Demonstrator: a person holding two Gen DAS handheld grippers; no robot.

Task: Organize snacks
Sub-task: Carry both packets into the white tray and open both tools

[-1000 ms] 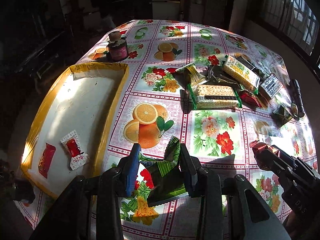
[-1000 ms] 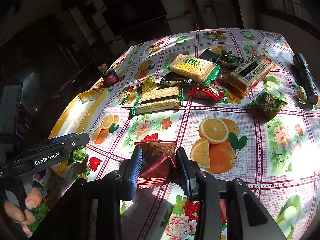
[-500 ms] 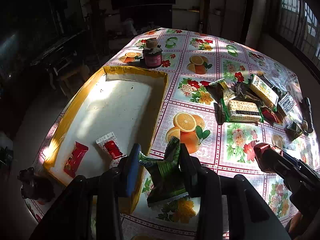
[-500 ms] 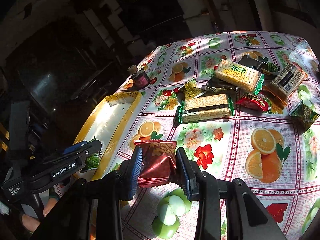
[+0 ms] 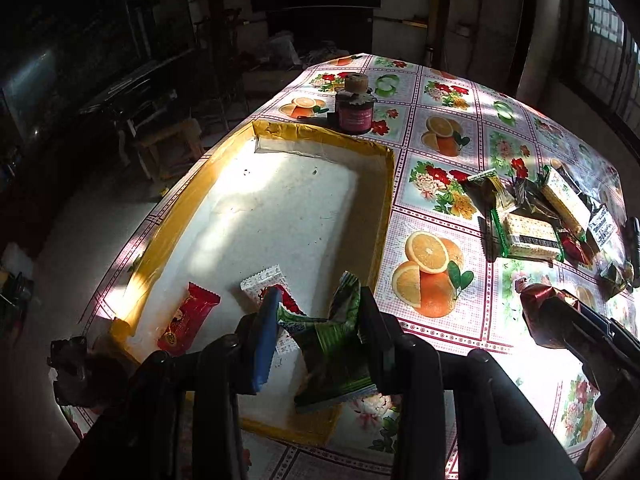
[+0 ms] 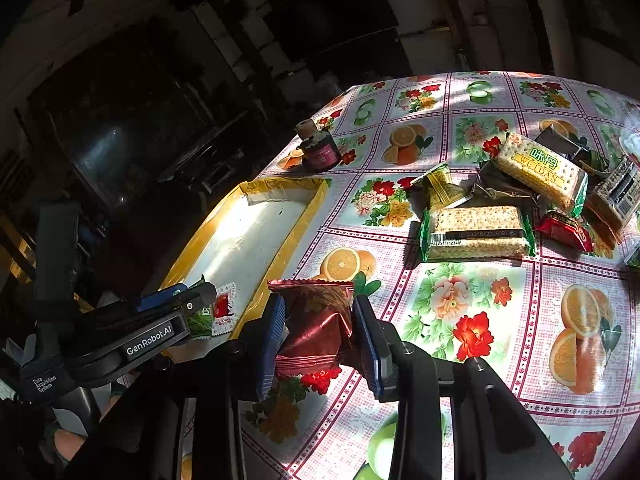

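My left gripper (image 5: 316, 328) is shut on a green snack packet (image 5: 332, 354) and holds it over the near end of the white tray with the yellow rim (image 5: 384, 200). A red packet (image 5: 188, 322) and a white-and-red packet (image 5: 266, 282) lie in the tray. My right gripper (image 6: 320, 330) is shut on a dark red foil packet (image 6: 316, 326), held above the tablecloth just right of the tray (image 6: 280, 248). It also shows in the left wrist view (image 5: 544, 316). The left gripper shows at lower left in the right wrist view (image 6: 192, 300).
A pile of snacks lies at the right: two cracker packs (image 6: 476, 234) (image 6: 540, 170), a yellow-green packet (image 6: 440, 186), a small red packet (image 6: 564, 230). A dark jar (image 5: 354, 110) stands behind the tray. A black torch (image 5: 634, 236) lies at the far right.
Both grippers have moved left with their packets. The green packet has gone from over the tablecloth to over the tray's near end; the red foil packet is closer to the tray.
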